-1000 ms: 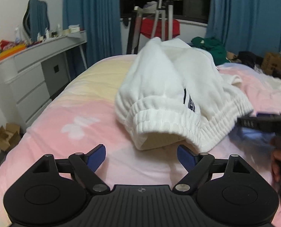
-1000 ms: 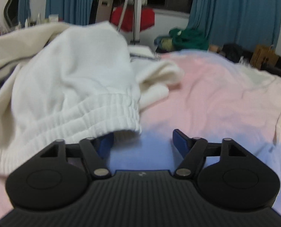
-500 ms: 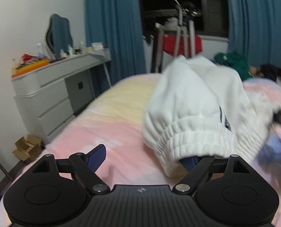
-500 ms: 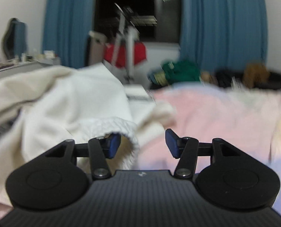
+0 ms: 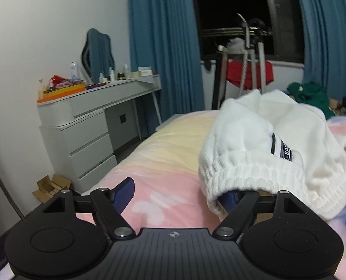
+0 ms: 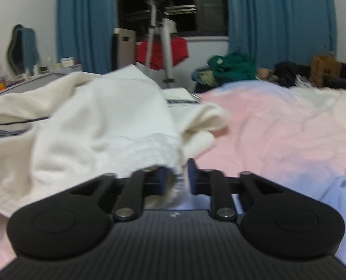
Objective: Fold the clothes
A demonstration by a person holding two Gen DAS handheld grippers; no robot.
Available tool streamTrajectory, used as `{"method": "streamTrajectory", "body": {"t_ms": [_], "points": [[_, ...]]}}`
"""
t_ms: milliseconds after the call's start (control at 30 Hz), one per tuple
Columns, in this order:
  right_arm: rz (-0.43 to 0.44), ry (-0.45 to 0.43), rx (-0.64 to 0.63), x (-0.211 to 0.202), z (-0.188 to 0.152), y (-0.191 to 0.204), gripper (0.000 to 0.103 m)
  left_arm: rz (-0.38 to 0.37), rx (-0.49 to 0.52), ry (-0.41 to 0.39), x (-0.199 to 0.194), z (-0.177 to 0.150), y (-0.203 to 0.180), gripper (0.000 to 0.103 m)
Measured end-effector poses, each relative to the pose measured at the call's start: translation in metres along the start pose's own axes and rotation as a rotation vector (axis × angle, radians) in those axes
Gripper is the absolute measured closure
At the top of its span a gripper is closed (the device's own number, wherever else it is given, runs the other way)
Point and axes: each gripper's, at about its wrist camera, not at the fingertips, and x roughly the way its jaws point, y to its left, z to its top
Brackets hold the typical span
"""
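Note:
A white knitted garment [image 5: 261, 140] with a ribbed hem and a dark label lies bunched on the pink bed [image 5: 163, 177]. My left gripper [image 5: 177, 193] is open; its right finger sits inside the ribbed hem opening, its left finger is free beside it. In the right wrist view the same garment [image 6: 98, 126] fills the left half. My right gripper [image 6: 176, 178] is shut on the garment's ribbed hem [image 6: 173, 184], which bulges between the fingers.
A grey dresser [image 5: 91, 128] with clutter and a mirror stands left of the bed. Blue curtains, a dark window and a rack with red cloth [image 5: 247, 72] are behind. A green garment pile [image 6: 233, 67] and dark items lie at the bed's far side.
My right gripper has closed onto the ribbed hem. My left gripper has moved forward so its right finger slid inside the hem opening. Both views have tilted upward.

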Motion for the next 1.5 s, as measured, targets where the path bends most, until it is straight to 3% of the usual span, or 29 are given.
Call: {"method": "streamTrajectory", "body": {"t_ms": [267, 400, 600, 733, 900, 1100, 1133, 1267, 1500], "points": [[0.085, -0.073, 0.052, -0.047, 0.021, 0.01, 0.092, -0.1, 0.053, 0.091, -0.008, -0.012, -0.004, 0.024], [0.131, -0.118, 0.084, -0.072, 0.033, 0.013, 0.092, -0.144, 0.181, 0.074, -0.028, -0.021, -0.014, 0.021], [0.184, -0.143, 0.12, -0.094, 0.045, 0.013, 0.092, -0.081, 0.512, -0.102, -0.046, -0.045, -0.06, 0.02], [0.217, -0.118, 0.163, -0.097, 0.048, 0.01, 0.092, 0.002, 0.723, -0.24, -0.045, -0.069, -0.093, 0.019], [0.209, -0.087, 0.169, -0.093, 0.047, 0.008, 0.092, 0.052, 0.829, -0.275, -0.023, -0.079, -0.114, 0.022], [0.161, -0.048, 0.17, -0.082, 0.039, 0.006, 0.091, 0.055, 0.758, -0.31, -0.017, -0.063, -0.119, 0.028], [0.154, -0.041, 0.171, -0.08, 0.037, 0.005, 0.091, 0.054, 0.726, -0.308, -0.017, -0.056, -0.118, 0.033], [0.114, -0.02, 0.165, -0.072, 0.031, 0.003, 0.091, 0.012, 0.551, -0.248, -0.019, -0.028, -0.098, 0.059], [-0.002, 0.072, 0.044, -0.048, 0.013, 0.011, 0.082, -0.047, 0.241, -0.161, -0.015, 0.021, -0.052, 0.078]]}}
